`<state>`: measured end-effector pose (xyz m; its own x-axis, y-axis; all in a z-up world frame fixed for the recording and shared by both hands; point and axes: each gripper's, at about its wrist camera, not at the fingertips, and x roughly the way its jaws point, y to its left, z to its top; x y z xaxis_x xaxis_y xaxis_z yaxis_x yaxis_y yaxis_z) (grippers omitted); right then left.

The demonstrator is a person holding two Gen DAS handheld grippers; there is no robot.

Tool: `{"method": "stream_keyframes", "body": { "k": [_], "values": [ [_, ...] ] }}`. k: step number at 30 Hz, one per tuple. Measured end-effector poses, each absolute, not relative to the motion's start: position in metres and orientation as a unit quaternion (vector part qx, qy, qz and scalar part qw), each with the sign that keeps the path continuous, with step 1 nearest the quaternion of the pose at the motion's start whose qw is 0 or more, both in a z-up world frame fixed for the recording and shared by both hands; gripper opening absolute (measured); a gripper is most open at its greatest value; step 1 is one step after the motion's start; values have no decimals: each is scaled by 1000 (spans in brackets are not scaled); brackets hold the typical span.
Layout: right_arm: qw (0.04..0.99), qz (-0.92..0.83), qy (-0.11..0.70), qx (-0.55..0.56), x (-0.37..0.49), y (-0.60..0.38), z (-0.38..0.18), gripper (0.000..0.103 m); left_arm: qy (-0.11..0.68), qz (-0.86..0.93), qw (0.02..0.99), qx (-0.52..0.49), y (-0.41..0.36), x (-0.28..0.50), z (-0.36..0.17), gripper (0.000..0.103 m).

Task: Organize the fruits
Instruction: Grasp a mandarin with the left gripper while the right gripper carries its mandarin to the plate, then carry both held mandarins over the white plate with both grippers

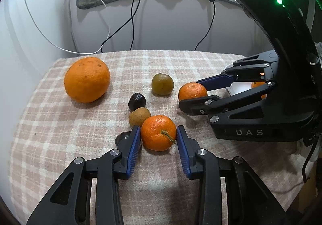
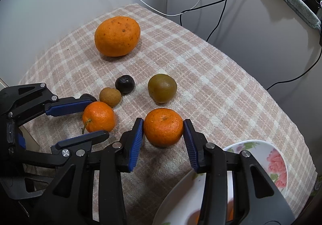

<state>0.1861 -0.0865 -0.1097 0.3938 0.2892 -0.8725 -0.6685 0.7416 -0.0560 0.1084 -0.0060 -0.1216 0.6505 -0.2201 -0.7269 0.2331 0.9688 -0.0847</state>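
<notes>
Two small mandarins lie on the checked cloth (image 1: 60, 128). The stemmed mandarin (image 1: 157, 131) sits between the blue pads of my left gripper (image 1: 158, 134), which press its sides; from the right wrist, that gripper (image 2: 100, 117) and fruit (image 2: 98, 116) appear at the left. My right gripper (image 2: 163, 126) is shut on the second mandarin (image 2: 163, 127), and both pads touch it. The left wrist view shows this gripper (image 1: 190, 93) around that mandarin (image 1: 191, 91) at the right. Both fruits rest on the cloth.
A large orange (image 1: 87, 79) lies far left, a greenish-brown fruit (image 1: 162, 84) mid-table. A dark fruit (image 1: 136, 101) and a tan one (image 1: 139, 116) sit close behind the left gripper, another dark one (image 1: 121, 137) beside its finger. A floral bowl (image 2: 277, 160) and white plate (image 2: 181, 194) stand right.
</notes>
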Motion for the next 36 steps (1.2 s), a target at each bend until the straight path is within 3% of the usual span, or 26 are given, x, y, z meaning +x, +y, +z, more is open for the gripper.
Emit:
{"method": "stream_keyframes", "body": {
  "k": [36],
  "values": [
    [868,265,405,-110,135,-183,-47,42,349,-179,920,-12,-46,78,-71,34]
  ]
}}
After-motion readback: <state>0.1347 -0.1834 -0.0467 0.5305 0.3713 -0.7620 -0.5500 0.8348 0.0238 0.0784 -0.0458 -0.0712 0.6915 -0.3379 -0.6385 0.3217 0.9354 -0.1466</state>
